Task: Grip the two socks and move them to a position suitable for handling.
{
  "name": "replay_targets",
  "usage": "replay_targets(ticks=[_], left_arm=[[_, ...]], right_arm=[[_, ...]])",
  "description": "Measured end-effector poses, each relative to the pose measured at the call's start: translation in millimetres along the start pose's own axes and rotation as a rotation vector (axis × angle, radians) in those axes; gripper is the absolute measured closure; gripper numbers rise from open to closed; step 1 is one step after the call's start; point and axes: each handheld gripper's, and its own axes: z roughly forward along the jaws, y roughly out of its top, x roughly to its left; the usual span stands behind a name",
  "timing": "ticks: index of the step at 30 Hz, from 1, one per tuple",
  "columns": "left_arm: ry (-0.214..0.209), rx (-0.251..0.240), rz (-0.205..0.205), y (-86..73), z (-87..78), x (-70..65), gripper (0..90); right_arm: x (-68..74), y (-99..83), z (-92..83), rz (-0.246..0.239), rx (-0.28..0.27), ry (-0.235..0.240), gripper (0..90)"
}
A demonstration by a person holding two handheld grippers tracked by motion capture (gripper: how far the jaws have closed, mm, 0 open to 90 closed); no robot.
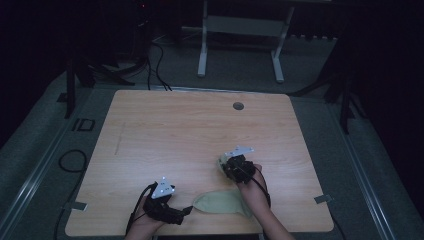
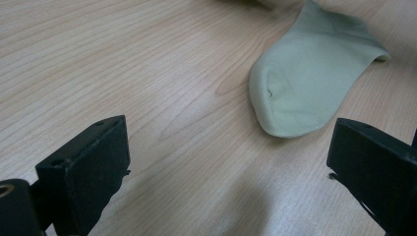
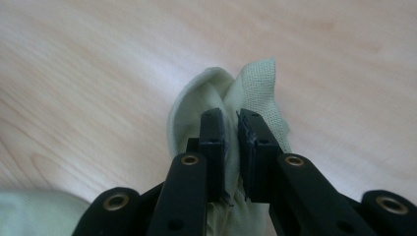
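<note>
**Sock handling — grip points and material behaviour**

The sock is pale green knit fabric lying on the table near the person's edge. One end lies flat between the two hands; the other end is lifted and pinched by the right gripper. In the right gripper view the jaws stand narrow, with a fold of ribbed fabric bunched between the pads and spilling out on both sides. The left gripper rests just beside the flat end, jaws wide apart and nothing between them; in the left gripper view the rounded toe lies ahead of the open jaws, apart from them.

Expected handling, judged from the material:

- Light and limp. It will not hold a shape and will drape or stretch when lifted by one end
- Low slip risk on the knit surface, but a thin single layer may pull free under tension — gather a fold
- Not fragile; firm clamping should do no harm

Recommended hold: right gripper keeps the bunched end; left gripper takes the toe by its rounded edge, pinching both layers flat against the table before lifting
</note>
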Motion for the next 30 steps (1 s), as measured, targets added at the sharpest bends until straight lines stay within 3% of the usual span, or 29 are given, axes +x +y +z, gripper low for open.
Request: replay_targets(ticks=[3, 5, 8, 11, 15, 18, 19, 21, 24, 26, 30], left_arm=[[-0.001, 0.014, 0.011, 3.5, 4.2, -0.2, 2.8], [0.007, 0.020, 0.016, 7.1, 6.6, 0.3, 3.2], [0.007, 0.022, 0.009, 14.6, 11.0, 2.8, 5.0], [0.029, 0.025, 0.016, 24.2, 17.6, 4.5, 11.3], [0.003, 0.025, 0.031, 41.3, 26.0, 7.5, 17.3], [-0.003, 0.019, 0.030, 51.4, 29.9, 8.8, 21.7], [-0.011, 0.017, 0.025, 61.9, 34.5, 10.6, 21.7], [-0.031, 0.033, 0.016, 70.7, 40.7, 13.4, 21.7], [-0.020, 0.058, 0.007, 84.0, 53.1, 16.6, 21.8], [-0.015, 0.071, 0.000, 90.6, 62.1, 18.1, 22.1], [0.004, 0.091, -0.033, 99.0, 79.6, 22.4, 26.7]], right_arm=[[-0.9, -10.1, 14.0, 0.023, 0.025, -0.001, 77.5], [-1.1, -11.7, 19.1, 0.026, 0.031, 0.012, 70.0], [-1.7, -7.9, 18.2, 0.023, 0.031, 0.044, 62.9], [-3.1, -0.6, 6.6, 0.010, 0.007, 0.050, 60.6], [-11.9, 9.9, -10.1, -0.019, -0.030, 0.042, 61.9], [-18.6, 12.6, -12.8, -0.020, -0.036, 0.047, 62.3], [-21.7, 13.2, -12.8, -0.023, -0.031, 0.045, 62.7], [-28.3, 13.5, -11.0, -0.025, -0.027, 0.051, 62.8], [-33.0, 14.4, -6.7, -0.023, -0.019, 0.048, 60.4], [-32.9, 13.7, -2.8, -0.034, -0.013, 0.021, 60.1], [-32.6, 9.6, 7.9, -0.045, 0.003, 0.035, 60.1]])
